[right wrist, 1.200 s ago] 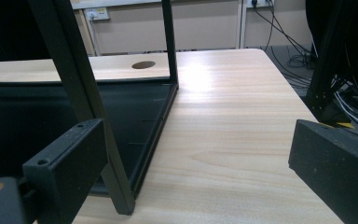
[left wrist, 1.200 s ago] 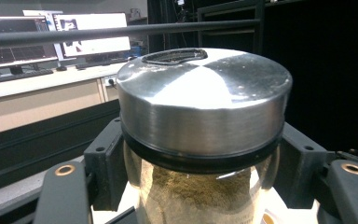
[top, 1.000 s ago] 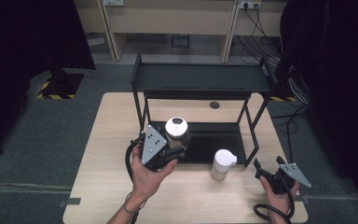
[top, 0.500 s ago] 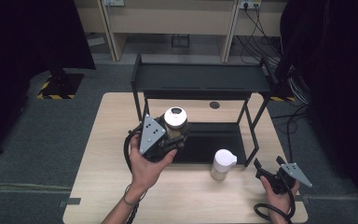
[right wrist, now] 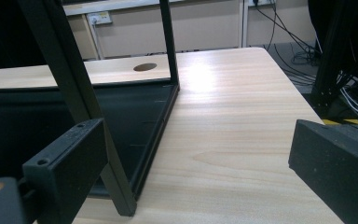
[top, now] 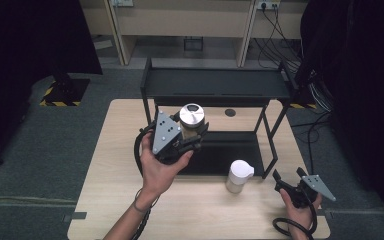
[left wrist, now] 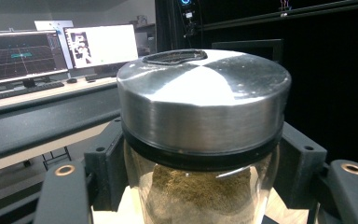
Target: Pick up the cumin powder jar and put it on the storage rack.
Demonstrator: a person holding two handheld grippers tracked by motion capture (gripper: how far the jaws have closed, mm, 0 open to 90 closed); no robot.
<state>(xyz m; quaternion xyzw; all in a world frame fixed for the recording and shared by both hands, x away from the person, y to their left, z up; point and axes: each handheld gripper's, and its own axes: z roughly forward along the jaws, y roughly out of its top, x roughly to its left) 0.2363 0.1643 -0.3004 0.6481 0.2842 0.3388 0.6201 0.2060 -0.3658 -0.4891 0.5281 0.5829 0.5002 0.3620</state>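
Raised and carried forward since the earlier frames: left gripper (top: 187, 137) with its glass jar (top: 192, 122), from low over the surface (top: 120, 135) up toward the front edge of the rack's upper shelf (top: 215, 85).

Left side, high view:
- Held in the left hand (top: 161, 165), off the surface, grey three-cornered plate (top: 164, 131) uppermost.
- Jaws clenched on the jar, one on each side of the glass body, just below the lid.
- Jar upright, silver metal lid (top: 192, 115) on top, level with the upper shelf's front edge and just in front of it.

Left gripper view:
- Jar (left wrist: 205, 191) seen close, filled with a brownish powder; lid (left wrist: 204, 100) seated on a black ring.
- Monitors (left wrist: 56, 49) lit on a desk in the background.

Centre, high view:
- Black two-tier rack (top: 275, 145) standing at the far middle of the surface, lower tray (top: 230, 150) flat on it.
- White lidded cup (top: 239, 176) standing upright on the surface, just in front of the tray, well apart from the jar.

Right side:
- Right gripper (top: 282, 184) held low in the right hand (top: 300, 212) near the right front corner of the surface.
- Jaws released, spread wide, grasping nothing; right gripper view (right wrist: 200, 177) directed at a rack leg (right wrist: 79, 102) and bare wood.
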